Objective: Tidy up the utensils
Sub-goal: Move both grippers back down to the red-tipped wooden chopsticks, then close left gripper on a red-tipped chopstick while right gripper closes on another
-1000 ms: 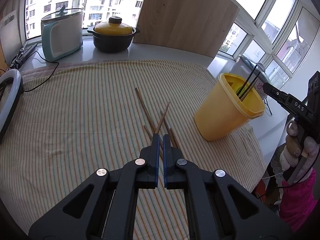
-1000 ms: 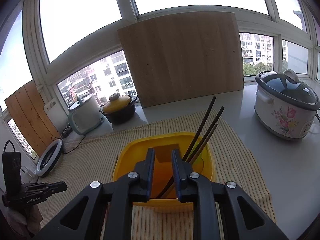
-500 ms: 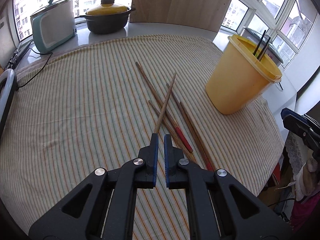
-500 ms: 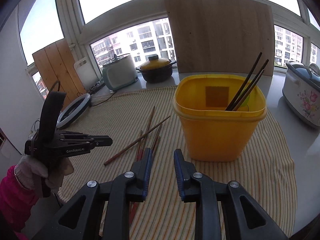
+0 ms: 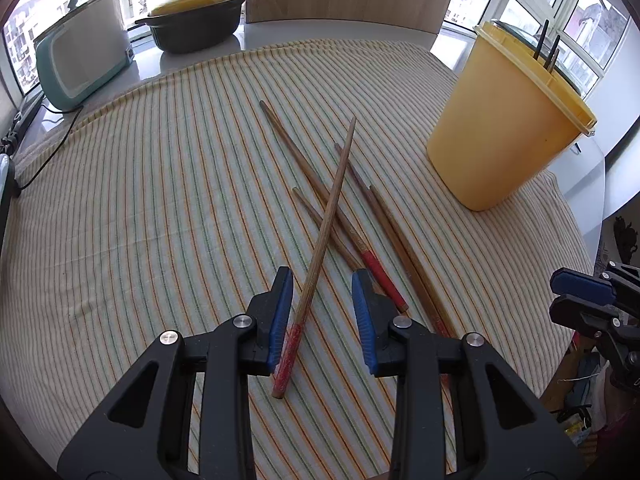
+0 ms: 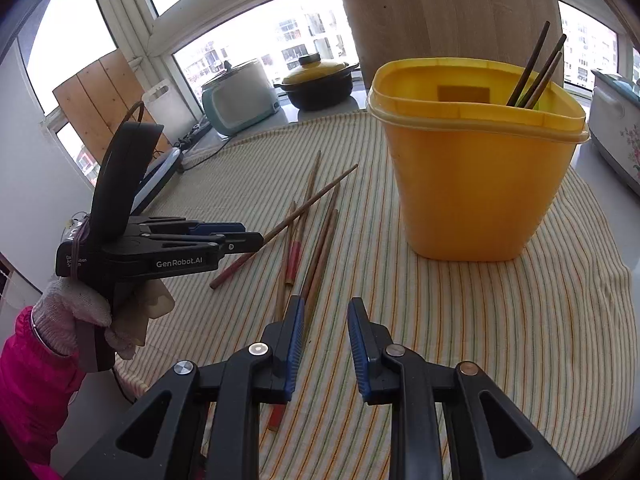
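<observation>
Striped cloth point(image 5: 160, 200), left gripper point(image 5: 322, 292) just opened astride crossing chopstick point(image 5: 320, 248), right gripper point(image 6: 322, 316) parted, empty, tub point(image 6: 476, 184) interior only right view

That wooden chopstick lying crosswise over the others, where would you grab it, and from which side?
Probably by its thick red-painted end, from above. The crossing wooden chopstick rests on top of the other chopsticks, and that end lies clear on the striped cloth, already between the left gripper jaws, which have just been opening.
</observation>
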### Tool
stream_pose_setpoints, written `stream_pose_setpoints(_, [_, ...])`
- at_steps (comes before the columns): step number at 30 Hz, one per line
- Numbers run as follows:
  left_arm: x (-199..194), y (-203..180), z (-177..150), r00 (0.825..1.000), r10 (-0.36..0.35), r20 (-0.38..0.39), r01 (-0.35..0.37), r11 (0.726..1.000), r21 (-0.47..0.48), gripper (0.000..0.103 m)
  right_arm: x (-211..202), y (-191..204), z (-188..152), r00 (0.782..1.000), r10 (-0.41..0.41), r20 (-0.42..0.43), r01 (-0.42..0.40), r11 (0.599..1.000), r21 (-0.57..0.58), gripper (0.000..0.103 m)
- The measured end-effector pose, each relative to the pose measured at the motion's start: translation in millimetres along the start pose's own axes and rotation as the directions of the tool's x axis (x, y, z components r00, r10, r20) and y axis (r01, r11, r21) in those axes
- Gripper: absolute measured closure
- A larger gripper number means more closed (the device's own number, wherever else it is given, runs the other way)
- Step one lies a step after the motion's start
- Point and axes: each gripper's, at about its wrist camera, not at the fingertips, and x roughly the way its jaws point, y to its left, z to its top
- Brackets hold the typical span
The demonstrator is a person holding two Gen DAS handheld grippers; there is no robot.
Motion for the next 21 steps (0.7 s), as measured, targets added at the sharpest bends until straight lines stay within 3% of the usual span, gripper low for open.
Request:
stream_pose_setpoints(12, [26, 2, 11, 0.999, 0.023, -0.045, -0.023, 1.0, 0.005, 0.074, 14, 17, 4, 0.999, 0.015, -0.042, -0.018, 0.998, -0.066, 0.081])
stream_pose_setpoints(21, [32, 0, 15, 0.997, 0.049, -0.055, -0.048, 0.999, 0.02, 0.097, 21, 14, 4, 0.997, 0.013, -0.077, -0.019, 0.997, -0.073, 0.081])
